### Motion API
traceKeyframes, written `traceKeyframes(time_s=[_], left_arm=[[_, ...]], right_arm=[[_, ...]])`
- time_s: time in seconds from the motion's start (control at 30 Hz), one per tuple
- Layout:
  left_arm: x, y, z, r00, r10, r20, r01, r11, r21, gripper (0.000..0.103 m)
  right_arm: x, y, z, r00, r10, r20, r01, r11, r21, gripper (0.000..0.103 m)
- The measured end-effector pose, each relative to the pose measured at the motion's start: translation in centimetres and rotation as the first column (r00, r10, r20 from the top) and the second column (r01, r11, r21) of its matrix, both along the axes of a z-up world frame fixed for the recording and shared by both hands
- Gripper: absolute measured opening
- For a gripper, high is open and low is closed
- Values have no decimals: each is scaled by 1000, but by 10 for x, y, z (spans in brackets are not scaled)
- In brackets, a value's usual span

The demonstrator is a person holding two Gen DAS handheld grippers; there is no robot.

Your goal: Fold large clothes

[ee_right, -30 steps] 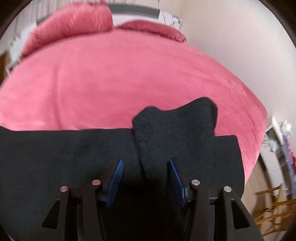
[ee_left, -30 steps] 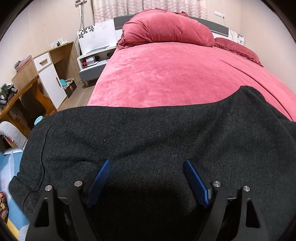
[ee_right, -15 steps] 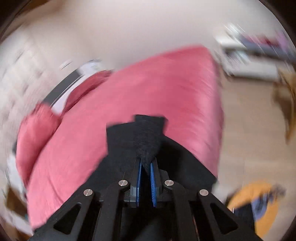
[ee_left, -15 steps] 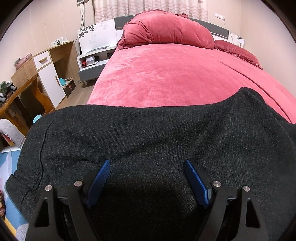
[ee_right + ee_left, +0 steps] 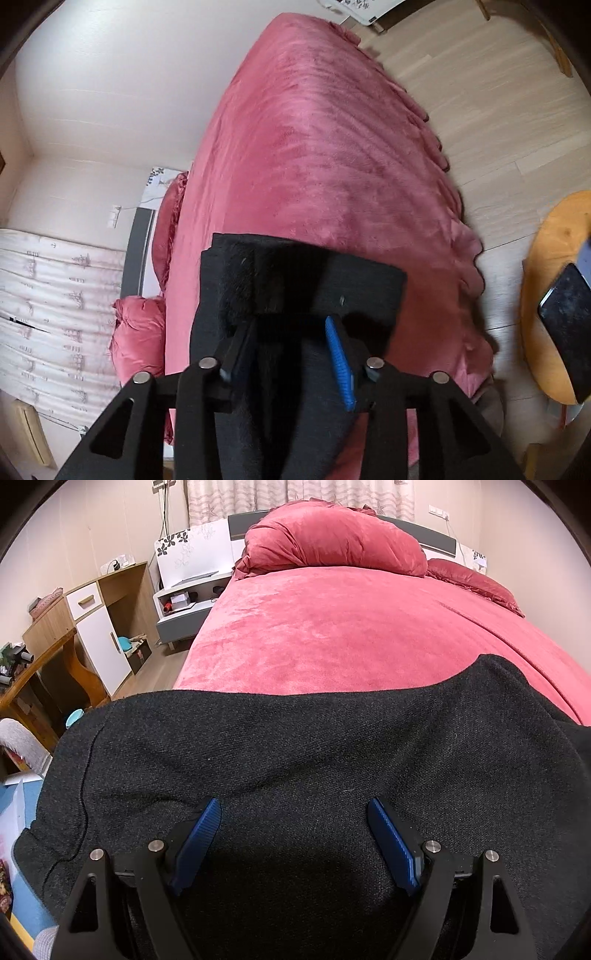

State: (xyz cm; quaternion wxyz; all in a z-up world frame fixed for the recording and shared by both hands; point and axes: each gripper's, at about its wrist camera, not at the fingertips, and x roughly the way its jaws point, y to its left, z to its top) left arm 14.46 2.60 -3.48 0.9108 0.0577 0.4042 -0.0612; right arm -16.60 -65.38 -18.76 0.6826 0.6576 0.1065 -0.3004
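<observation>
A large dark grey knit garment (image 5: 295,738) lies spread across the near end of a red-covered bed (image 5: 332,627). My left gripper (image 5: 293,834) is open, its blue pads wide apart just over the garment. In the right wrist view the camera is rolled sideways. My right gripper (image 5: 291,347) is open with a thick fold of the black garment (image 5: 303,280) lying between its jaws; the blue right pad (image 5: 340,365) shows, the left one is mostly hidden by cloth.
A red duvet heap (image 5: 332,539) and pillow (image 5: 469,579) lie at the bed's head. A nightstand (image 5: 184,602), cabinet (image 5: 99,627) and wooden desk (image 5: 37,679) stand left of the bed. A round wooden stool (image 5: 557,295) with a dark phone stands on the floor.
My right gripper, shut on the garment fold half a second ago, has opened and rolled further sideways. My left gripper has stayed open and nearly still over the garment.
</observation>
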Motion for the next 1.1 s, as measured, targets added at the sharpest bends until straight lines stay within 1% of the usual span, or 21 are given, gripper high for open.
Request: traceKeyframes(time_s=[0.03, 0.1, 0.2, 0.3, 0.4, 0.47, 0.5, 0.53, 0.57, 0.63, 0.67, 0.7, 0.73, 0.8, 0.83, 0.9, 0.93, 1.0, 1.03, 1.07, 1.1], left_arm=[[1, 0, 0, 1000, 1, -6, -1, 1000, 0, 83], [4, 0, 2, 1000, 0, -28, 0, 1000, 0, 83], [6, 3, 6, 998, -4, -57, 3, 1000, -19, 83], [3, 4, 6, 999, -6, -49, 5, 1000, -19, 83], [-1, 2, 6, 999, -4, -36, 4, 1000, -8, 83], [2, 2, 7, 999, -1, -52, 0, 1000, -8, 83], [4, 2, 7, 998, -1, -62, 1, 1000, -8, 83], [6, 2, 8, 997, -5, -74, 5, 1000, -9, 84], [8, 2, 9, 996, -13, -88, 12, 1000, -11, 84], [12, 5, 10, 993, -27, -112, 24, 999, -25, 84], [13, 6, 10, 992, -33, -120, 30, 999, -30, 84], [14, 6, 10, 991, -41, -125, 38, 999, -29, 84], [14, 6, 10, 991, -48, -126, 45, 999, -28, 85], [14, 6, 10, 991, -54, -125, 51, 998, -25, 85], [15, 6, 10, 991, -54, -125, 52, 998, -23, 85], [15, 5, 9, 990, -57, -125, 54, 998, -21, 85], [15, 5, 9, 991, -58, -125, 56, 998, -20, 85], [14, 5, 9, 991, -59, -123, 57, 998, -19, 85], [14, 5, 9, 991, -58, -122, 56, 998, -18, 85], [13, 4, 10, 991, -54, -121, 53, 998, -16, 85], [12, 4, 10, 992, -50, -120, 49, 999, -16, 85]], right_arm=[[5, -5, -3, 1000, 9, -11, -9, 1000, 21, 43], [11, -7, 8, 1000, 27, -5, -26, 998, 57, 43], [13, -11, 25, 998, 28, 55, -29, 999, 25, 44], [5, -7, 35, 1000, 16, 21, -16, 1000, 19, 60], [5, -3, 30, 999, 47, -20, -46, 999, 21, 59], [13, -4, 28, 992, 94, -79, -93, 996, 12, 23], [18, -5, 29, 987, 116, -110, -115, 993, 18, 10], [19, -7, 38, 985, 125, -117, -125, 992, 8, 8], [16, -7, 49, 989, 115, -91, -118, 993, -25, 8], [7, -4, 80, 995, 88, -48, -94, 987, -128, 8], [2, -2, 94, 996, 83, -17, -85, 984, -158, 8], [-3, 1, 100, 997, 80, 0, -79, 982, -172, 8], [-7, 5, 101, 997, 79, -9, -79, 980, -185, 8], [-11, 9, 85, 992, 78, -95, -94, 980, -175, 8], [-17, 9, 61, 990, 63, -124, -77, 991, -113, 8], [-29, 13, 19, 992, 15, -128, -12, 1000, 28, 8], [-32, 16, -1, 992, 6, -130, 4, 997, 75, 9], [-32, 19, -19, 992, -7, -123, 22, 993, 118, 12], [-32, 21, -24, 995, -33, -94, 45, 991, 129, 17], [-33, 22, -24, 995, -56, -78, 66, 989, 131, 19], [-36, 24, -23, 994, -85, -72, 94, 987, 131, 31]])
